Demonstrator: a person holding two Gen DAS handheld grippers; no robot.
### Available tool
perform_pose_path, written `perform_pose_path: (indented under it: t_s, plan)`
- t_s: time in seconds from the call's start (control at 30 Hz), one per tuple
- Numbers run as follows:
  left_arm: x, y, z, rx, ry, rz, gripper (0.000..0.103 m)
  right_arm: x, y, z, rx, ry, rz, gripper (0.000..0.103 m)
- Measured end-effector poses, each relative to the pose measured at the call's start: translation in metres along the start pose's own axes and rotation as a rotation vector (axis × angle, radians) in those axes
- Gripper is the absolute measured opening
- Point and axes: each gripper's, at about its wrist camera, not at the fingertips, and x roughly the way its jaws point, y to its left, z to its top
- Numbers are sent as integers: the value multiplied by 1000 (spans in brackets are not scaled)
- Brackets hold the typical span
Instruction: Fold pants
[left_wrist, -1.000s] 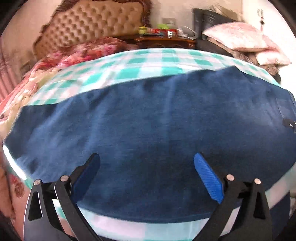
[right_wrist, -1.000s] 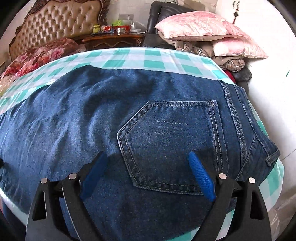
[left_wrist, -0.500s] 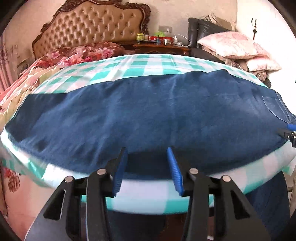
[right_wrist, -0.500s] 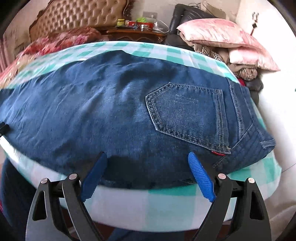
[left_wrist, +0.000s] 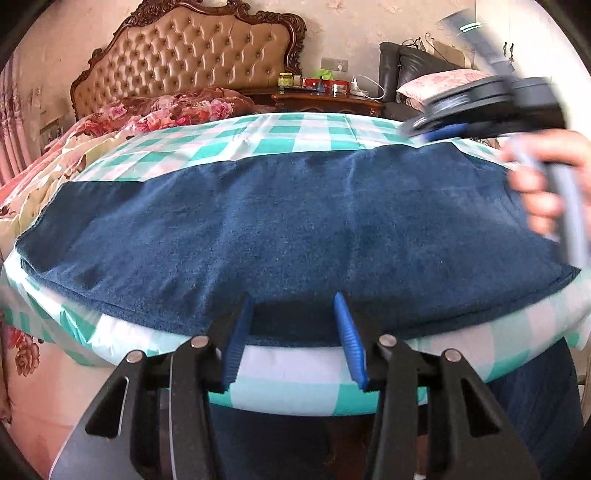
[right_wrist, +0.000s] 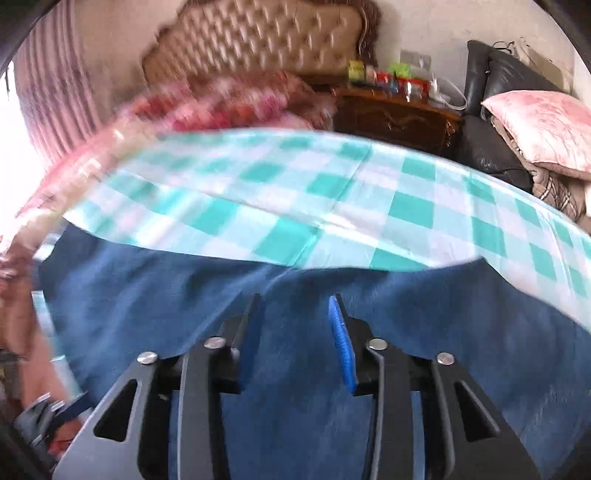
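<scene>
Dark blue jeans (left_wrist: 295, 221) lie flat lengthwise across a table under a green-and-white checked cloth (left_wrist: 295, 373). My left gripper (left_wrist: 293, 314) sits at the jeans' near edge, jaws half closed. The hem runs straight between the pads with no bunching. My right gripper (right_wrist: 294, 306) hovers over the jeans (right_wrist: 184, 314), pointing at their far edge, and its jaws are closing. The picture there is blurred, and the cloth under the pads looks flat, not pinched. In the left wrist view the right gripper (left_wrist: 447, 129) shows blurred at the upper right, held by a hand (left_wrist: 543, 177), with no cloth hanging from it.
Behind the table stand a bed with a tufted headboard (left_wrist: 192, 55) and floral bedding (left_wrist: 166, 107). A wooden nightstand (left_wrist: 325, 99) carries small bottles. A black chair (right_wrist: 491, 147) holds pink pillows (right_wrist: 546, 129). The checked cloth (right_wrist: 332, 206) is bare beyond the jeans.
The left gripper drew back to the near edge and its jaws narrowed, then stayed still. The right gripper swept from the back pocket across the jeans, rolled, narrowed its jaws, and entered the left view.
</scene>
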Motion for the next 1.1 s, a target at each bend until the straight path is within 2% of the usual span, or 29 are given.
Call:
perform_pose_path:
  t_s: [0.07, 0.13, 0.2, 0.23, 0.27, 0.33, 0.37, 0.43, 0.53, 0.6, 0.63, 0.67, 0.73, 0.8, 0.83, 0.9, 0.93, 0.97, 1.03, 1.07, 1.1]
  plan:
    - [-1, 4, 3, 7, 19, -31, 46, 33, -6, 2, 19, 73, -32, 29]
    - [-4, 14, 10, 25, 16, -72, 36, 34, -5, -3, -3, 43, -55, 27]
    - [-5, 39, 30, 54, -20, -16, 36, 30, 1, -4, -17, 40, -80, 29]
    - [2, 60, 47, 66, -25, 53, 36, 27, 1, -5, -14, 32, -84, 29]
    - [10, 78, 63, 75, -21, 104, 36, 26, 0, -9, -14, 25, -86, 29]
    - [29, 107, 86, 89, 6, 149, 36, 23, -1, -12, -17, 16, -92, 30]
    - [44, 126, 99, 99, 26, 185, 36, 25, 0, -14, -15, 16, -94, 30]
    - [81, 167, 117, 99, 125, 224, 36, 33, -2, -11, -14, 21, -98, 31]
    - [106, 218, 125, 61, 218, 283, 38, 42, 0, -9, -24, 25, -105, 31]
    - [106, 256, 132, 9, 229, 294, 39, 42, -1, -10, -28, 23, -103, 31]
    - [105, 268, 134, 8, 238, 323, 39, 43, -1, -9, -29, 22, -101, 31]
    - [103, 285, 134, 8, 245, 390, 39, 43, -1, -9, -29, 21, -101, 31]
    - [92, 321, 135, -81, 245, 412, 40, 43, -1, -9, -29, 23, -103, 31]
    - [76, 338, 134, -116, 228, 494, 35, 43, -1, -9, -31, 26, -108, 32]
    - [63, 341, 136, -138, 185, 486, 36, 43, -1, -8, -29, 30, -108, 32]
    - [33, 334, 135, -197, 75, 341, 36, 43, -2, -7, -18, 37, -103, 32]
    - [29, 324, 130, -169, 67, 289, 39, 43, -3, -6, -10, 40, -99, 33]
    - [29, 309, 123, -114, 90, 253, 39, 41, -5, -6, 7, 46, -92, 35]
    - [43, 292, 103, -43, 187, 229, 39, 33, -5, -7, 42, 41, -73, 51]
    - [49, 291, 89, -18, 228, 261, 39, 24, -3, -10, 41, 23, -65, 52]
    - [49, 294, 83, -20, 225, 290, 41, 15, 3, -14, 13, 13, -67, 52]
